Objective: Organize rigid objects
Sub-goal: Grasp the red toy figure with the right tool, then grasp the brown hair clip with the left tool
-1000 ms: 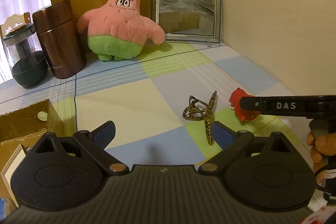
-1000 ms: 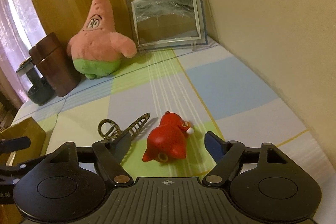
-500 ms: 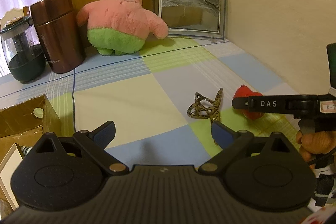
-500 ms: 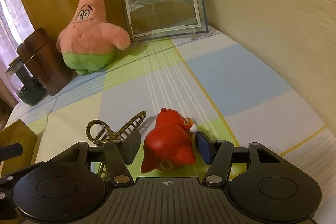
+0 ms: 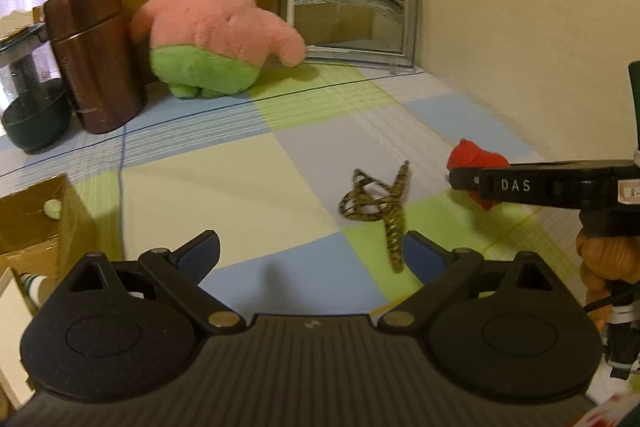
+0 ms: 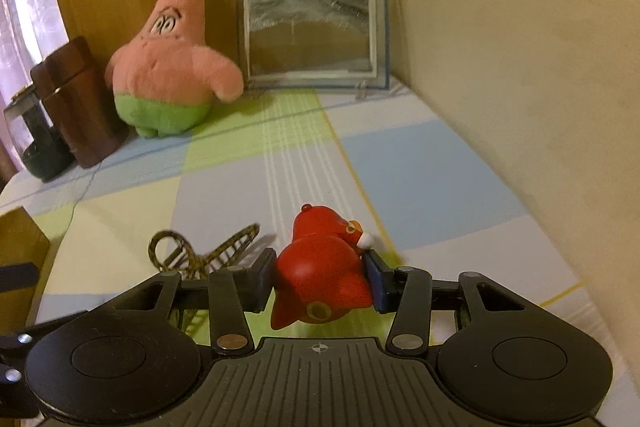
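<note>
Where the checked cloth (image 6: 420,163) meets the right gripper (image 6: 320,277), items stand as follows.

Red figurine (image 6: 322,273): lying on its side between the right gripper's pads, long axis running away from the claw, head end (small white tip, orange patch) pointing forward and slightly right, base toward the claw.
Right gripper: jaws have just been closing and now press both flanks of the figurine; narrow, holding it.
Left gripper (image 5: 310,253): jaws wide, nothing between them; bare cloth ahead.
Hair clip (image 5: 380,209): leopard-patterned, just left of the right claw, beside the figurine, toothed arm reaching toward the left gripper's right finger.
Writing: "DAS" in white on the right gripper's side; a small label behind it (unreadable).
Hand (image 5: 608,259): gripping the right gripper's handle.
Cardboard box (image 5: 32,223): left of the left claw, open.
Far ahead: pink star plush (image 6: 168,67), framed picture (image 6: 314,27), brown canister (image 6: 76,103), dark jar (image 5: 28,95).
Obstruction: the clip alone lies near the held figurine.
</note>
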A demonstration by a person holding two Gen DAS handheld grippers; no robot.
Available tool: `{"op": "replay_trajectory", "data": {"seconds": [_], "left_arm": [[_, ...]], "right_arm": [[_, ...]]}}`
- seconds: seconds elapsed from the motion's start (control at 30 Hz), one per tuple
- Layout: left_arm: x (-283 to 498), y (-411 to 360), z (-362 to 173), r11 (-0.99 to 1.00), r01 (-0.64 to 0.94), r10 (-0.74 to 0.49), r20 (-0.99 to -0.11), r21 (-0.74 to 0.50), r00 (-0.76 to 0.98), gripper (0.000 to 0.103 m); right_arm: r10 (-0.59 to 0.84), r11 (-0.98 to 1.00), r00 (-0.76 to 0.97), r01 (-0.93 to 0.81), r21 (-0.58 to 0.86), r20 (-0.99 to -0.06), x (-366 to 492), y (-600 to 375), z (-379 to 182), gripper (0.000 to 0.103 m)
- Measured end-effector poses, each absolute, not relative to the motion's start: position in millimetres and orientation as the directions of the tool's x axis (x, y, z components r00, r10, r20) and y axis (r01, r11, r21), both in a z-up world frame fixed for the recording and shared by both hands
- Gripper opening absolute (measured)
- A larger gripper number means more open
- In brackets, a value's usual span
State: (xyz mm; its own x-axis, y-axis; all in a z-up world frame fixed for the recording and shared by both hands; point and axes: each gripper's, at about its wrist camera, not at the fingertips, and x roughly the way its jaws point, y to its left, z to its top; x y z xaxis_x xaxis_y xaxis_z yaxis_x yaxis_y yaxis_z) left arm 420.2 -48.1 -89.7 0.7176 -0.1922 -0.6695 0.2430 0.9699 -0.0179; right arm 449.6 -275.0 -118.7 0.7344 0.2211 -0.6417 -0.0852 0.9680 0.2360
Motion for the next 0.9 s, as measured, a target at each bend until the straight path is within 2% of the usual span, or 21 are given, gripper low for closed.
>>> {"op": "replay_trajectory", "data": {"seconds": [0.27,0.53,0.9], "left_arm": [[437,-70,-93,0.952,0.306,-0.243,-0.662,-0.021,0.709,0.096],[461,-84,-106,0.941,0.337,-0.257,-0.681,-0.016,0.686,0.087],[479,-99,-119,0.931,0.366,-0.257,-0.691,0.011,0.676,0.065]], "right_arm": [[0.195,0.968,0.766,-0.049,0.247,-0.613,445,-291,-106,0.043],[0.17,0.969,0.762,-0.015,0.245,-0.626,444,-305,-109,0.043],[0.183,0.969,0.751,-0.028,0.246,-0.634,445,-302,-114,0.043]]}}
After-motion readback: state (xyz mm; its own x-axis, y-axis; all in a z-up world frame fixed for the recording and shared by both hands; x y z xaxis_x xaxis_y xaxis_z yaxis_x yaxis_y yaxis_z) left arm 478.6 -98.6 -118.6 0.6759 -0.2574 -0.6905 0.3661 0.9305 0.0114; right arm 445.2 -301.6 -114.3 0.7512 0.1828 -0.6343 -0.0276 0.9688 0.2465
